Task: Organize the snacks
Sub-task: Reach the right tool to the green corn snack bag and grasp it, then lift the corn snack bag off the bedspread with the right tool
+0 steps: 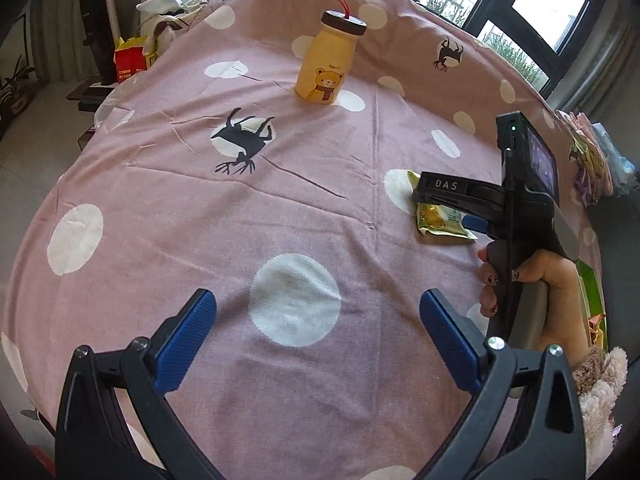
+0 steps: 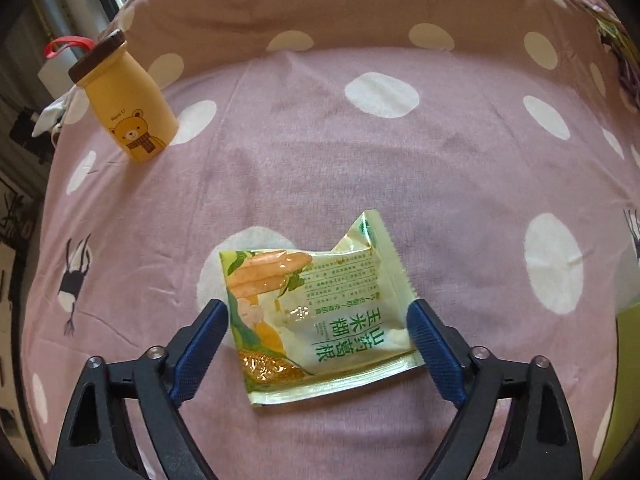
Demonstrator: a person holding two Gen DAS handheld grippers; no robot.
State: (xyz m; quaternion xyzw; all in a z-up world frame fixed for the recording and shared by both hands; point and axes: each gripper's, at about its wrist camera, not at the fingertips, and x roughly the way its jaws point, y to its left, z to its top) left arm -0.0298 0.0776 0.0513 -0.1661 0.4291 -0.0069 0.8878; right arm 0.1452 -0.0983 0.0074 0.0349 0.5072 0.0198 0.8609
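Note:
A green and yellow snack packet (image 2: 320, 320) lies flat on the pink spotted cloth (image 2: 320, 152). My right gripper (image 2: 317, 312) stands open astride it, one blue pad at each side edge of the packet; I cannot tell whether they touch it. In the left wrist view the same packet (image 1: 440, 224) shows partly under the right gripper (image 1: 444, 210), which a hand (image 1: 552, 284) holds. My left gripper (image 1: 318, 304) hangs open over a white spot on the cloth, with nothing between its fingers.
A yellow bear bottle (image 1: 324, 68) with a brown lid and red strap stands upright at the back, also seen as the bottle (image 2: 128, 108) at upper left. A red box (image 1: 128, 64) and clothes (image 1: 168, 12) sit beyond the left edge. Fabric piles (image 1: 592, 168) lie at right.

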